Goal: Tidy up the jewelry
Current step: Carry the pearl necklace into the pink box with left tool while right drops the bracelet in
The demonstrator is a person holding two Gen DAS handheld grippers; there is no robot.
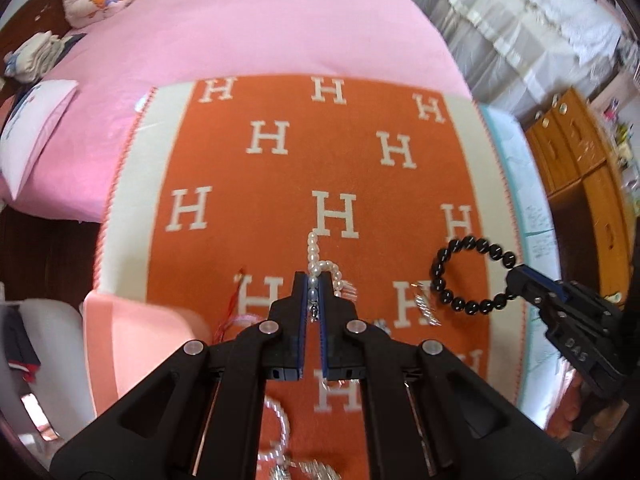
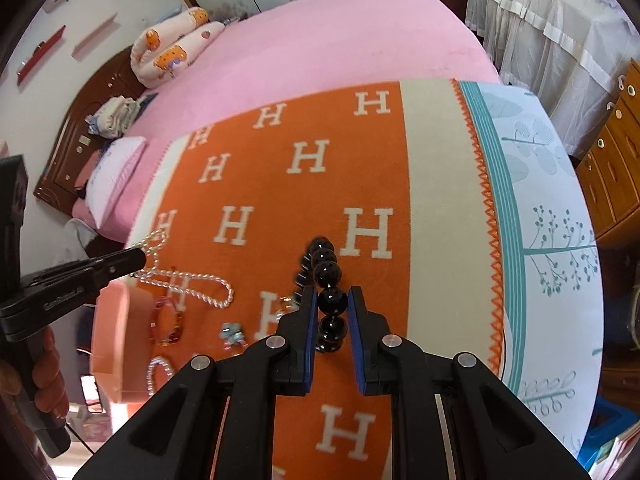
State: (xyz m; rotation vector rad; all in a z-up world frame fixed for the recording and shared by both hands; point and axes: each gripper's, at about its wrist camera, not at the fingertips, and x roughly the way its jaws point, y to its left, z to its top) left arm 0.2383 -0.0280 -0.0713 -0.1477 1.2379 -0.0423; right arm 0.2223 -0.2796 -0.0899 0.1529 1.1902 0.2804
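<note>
A white pearl strand (image 1: 313, 254) is pinched between the pads of my left gripper (image 1: 314, 282), which is shut on it above the orange blanket (image 1: 248, 168). In the right wrist view the left gripper (image 2: 141, 257) holds one loop of that pearl strand (image 2: 192, 278), and the rest trails onto the blanket. My right gripper (image 2: 331, 294) is shut on a black bead bracelet (image 2: 329, 270), one bead clamped between the blue pads. In the left wrist view the black bead bracelet (image 1: 460, 268) hangs as a ring from the right gripper (image 1: 514, 278).
On the blanket lie a red bracelet (image 2: 172, 322), small blue-grey pieces (image 2: 232, 334), a silver piece (image 1: 424, 306) and another pearl bracelet (image 2: 158, 372). A pink box (image 2: 114, 336) stands at the blanket's left edge. Pink bedding (image 2: 340, 32) and pillows lie beyond.
</note>
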